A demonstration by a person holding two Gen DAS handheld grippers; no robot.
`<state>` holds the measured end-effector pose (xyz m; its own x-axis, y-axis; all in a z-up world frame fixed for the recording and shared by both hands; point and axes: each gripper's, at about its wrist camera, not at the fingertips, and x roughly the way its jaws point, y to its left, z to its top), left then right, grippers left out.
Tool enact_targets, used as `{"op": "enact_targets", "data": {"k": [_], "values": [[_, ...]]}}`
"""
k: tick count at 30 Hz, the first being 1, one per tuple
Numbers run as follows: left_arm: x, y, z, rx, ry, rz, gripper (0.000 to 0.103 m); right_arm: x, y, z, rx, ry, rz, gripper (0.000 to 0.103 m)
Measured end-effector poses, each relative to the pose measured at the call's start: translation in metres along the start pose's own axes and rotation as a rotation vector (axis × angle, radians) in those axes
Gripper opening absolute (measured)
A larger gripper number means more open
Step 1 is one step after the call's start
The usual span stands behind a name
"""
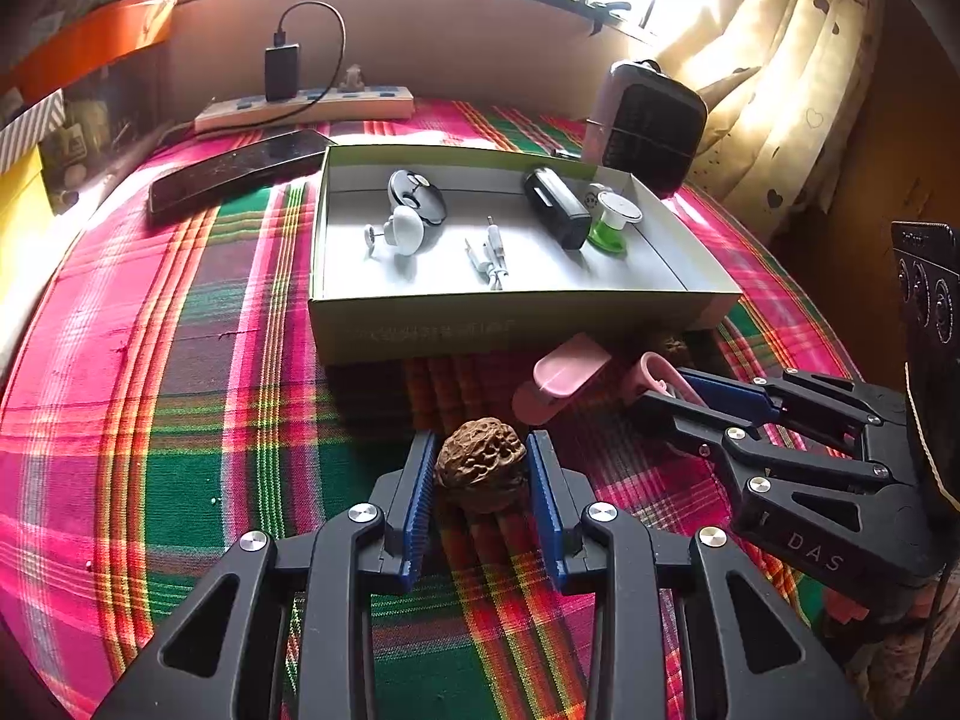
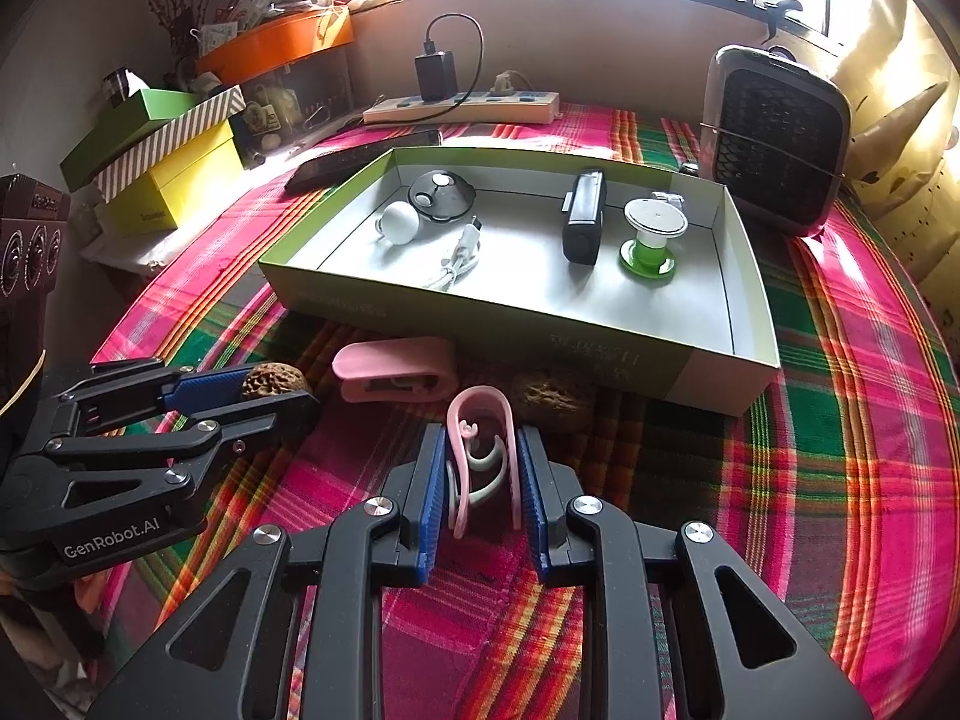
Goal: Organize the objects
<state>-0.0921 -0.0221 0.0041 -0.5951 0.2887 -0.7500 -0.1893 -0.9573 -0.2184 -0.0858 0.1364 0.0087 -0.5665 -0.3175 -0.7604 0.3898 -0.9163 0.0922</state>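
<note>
My left gripper (image 1: 482, 468) is shut on a brown walnut (image 1: 482, 471) low over the plaid cloth; it also shows in the right wrist view (image 2: 273, 383). My right gripper (image 2: 480, 468) is shut on a pink hook clip (image 2: 480, 450), seen from the left wrist view (image 1: 657, 375). A pink case (image 2: 393, 367) and a second walnut (image 2: 555, 399) lie just ahead, in front of an open shallow box (image 2: 744, 354). The box holds a white ball (image 2: 399, 222), a black round device (image 2: 441, 195), a white cable (image 2: 459, 258), a black bar (image 2: 583, 219) and a green-and-white spool (image 2: 651, 240).
A small heater (image 2: 774, 138) stands at the back right. A power strip with a charger (image 2: 462, 105) and a dark phone (image 2: 360, 162) lie behind the box. Stacked yellow and green boxes (image 2: 162, 162) sit at the left. Curtains hang at the right.
</note>
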Motion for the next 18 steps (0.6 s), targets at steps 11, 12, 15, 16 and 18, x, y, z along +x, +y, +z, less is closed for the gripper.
{"op": "enact_targets", "data": {"k": [11,12,15,16,18], "values": [[-0.007,0.002,0.000,-0.007,-0.015,0.005,0.029,-0.004,0.000,-0.002,0.010,-0.006,0.008,0.024],[-0.008,0.002,0.000,-0.007,-0.017,0.005,0.029,-0.005,-0.001,-0.002,0.010,-0.008,0.006,0.024],[-0.011,0.001,0.001,-0.002,-0.020,0.006,0.029,-0.007,-0.001,0.000,0.014,-0.014,0.013,0.024],[-0.011,0.000,0.002,-0.001,-0.021,0.007,0.029,-0.008,-0.001,0.000,0.016,-0.018,0.013,0.024],[-0.013,0.000,0.003,0.000,-0.023,0.007,0.029,-0.010,-0.001,0.001,0.017,-0.026,0.014,0.024]]}}
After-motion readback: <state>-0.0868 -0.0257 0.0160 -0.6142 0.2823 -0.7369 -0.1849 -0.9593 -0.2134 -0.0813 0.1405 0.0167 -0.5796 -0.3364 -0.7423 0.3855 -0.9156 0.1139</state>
